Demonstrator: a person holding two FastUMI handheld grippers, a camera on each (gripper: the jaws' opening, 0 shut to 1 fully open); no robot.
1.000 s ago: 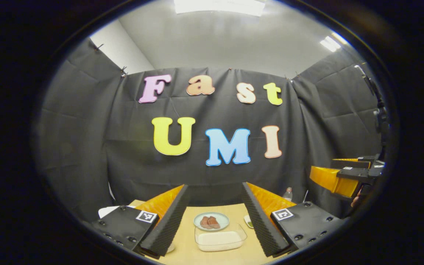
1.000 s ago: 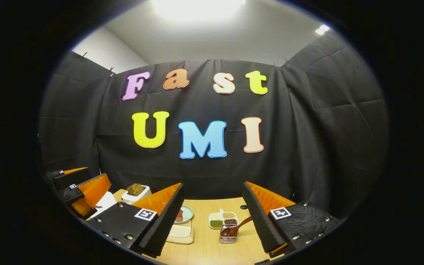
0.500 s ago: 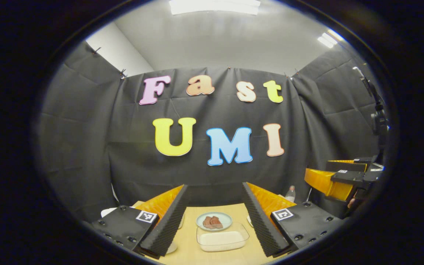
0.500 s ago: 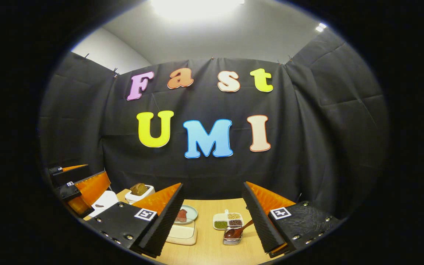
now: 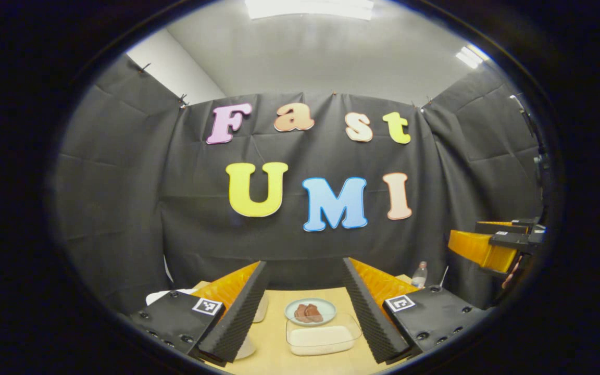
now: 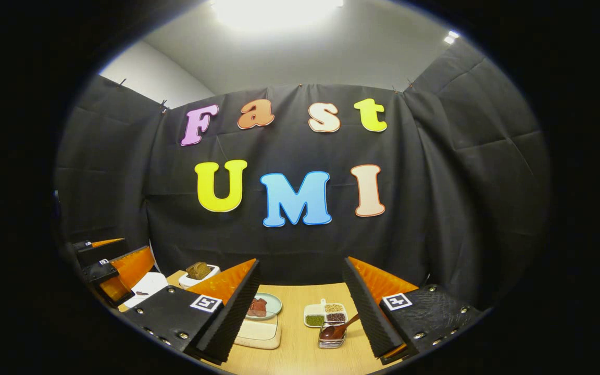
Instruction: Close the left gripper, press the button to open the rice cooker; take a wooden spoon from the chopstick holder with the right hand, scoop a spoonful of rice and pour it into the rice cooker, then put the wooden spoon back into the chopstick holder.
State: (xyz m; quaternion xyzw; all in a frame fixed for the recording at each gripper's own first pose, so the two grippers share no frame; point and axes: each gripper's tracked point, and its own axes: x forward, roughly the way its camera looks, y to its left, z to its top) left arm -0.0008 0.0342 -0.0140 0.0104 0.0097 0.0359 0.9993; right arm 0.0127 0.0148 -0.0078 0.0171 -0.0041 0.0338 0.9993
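Note:
My right gripper [image 6: 301, 271] hangs open above the wooden table [image 6: 300, 349], holding nothing. Ahead of it, low and slightly right, a dark wooden spoon [image 6: 337, 327] leans in a small metal chopstick holder [image 6: 329, 338]. A clear container of white rice [image 6: 259, 331] lies to the left, partly behind my left finger. The white rice cooker [image 6: 146, 286] shows at far left, below my left gripper [image 6: 115, 263]. In the left gripper view my left gripper [image 5: 304, 276] is open over the rice container [image 5: 321, 337]. The right gripper [image 5: 487, 245] is at the far right edge.
A plate of red meat [image 5: 309, 311] sits behind the rice container. A divided dish of beans [image 6: 325, 312] stands behind the chopstick holder. A white box holding something brown [image 6: 198, 272] is at back left. A small bottle [image 5: 420, 273] stands at the back right.
Both views have drifted slightly; the table items sit a little further right in each. Both grippers stay open and hold nothing.

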